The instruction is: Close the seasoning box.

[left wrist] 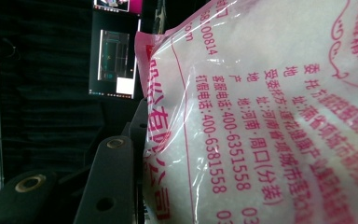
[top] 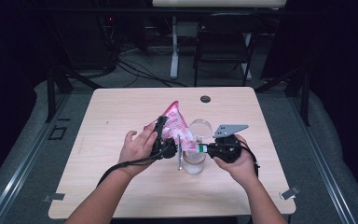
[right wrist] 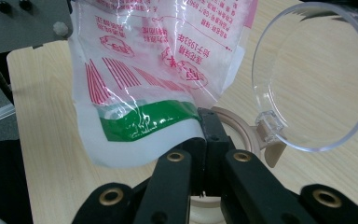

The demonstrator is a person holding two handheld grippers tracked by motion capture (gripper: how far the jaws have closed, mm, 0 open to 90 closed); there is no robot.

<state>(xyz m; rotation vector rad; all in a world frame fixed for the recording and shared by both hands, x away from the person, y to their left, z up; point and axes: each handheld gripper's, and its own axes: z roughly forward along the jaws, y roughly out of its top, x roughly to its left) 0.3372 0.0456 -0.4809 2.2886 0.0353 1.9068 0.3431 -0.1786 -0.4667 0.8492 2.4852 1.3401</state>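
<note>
A pink and white plastic bag of white grains, printed with red text, is held tilted over the middle of the table. My left gripper is shut on its upper side; in the left gripper view the bag presses against the black jaw, with my left gripper at the bottom. My right gripper is shut on the bag's lower corner by the green band, its jaws closed together. Below stands a clear jar with its beige rim and its round clear lid flipped open.
A small black round disc lies near the table's far edge. A dark folding chair and a white desk leg stand behind the table. Bare wood shows to the left and right of the hands.
</note>
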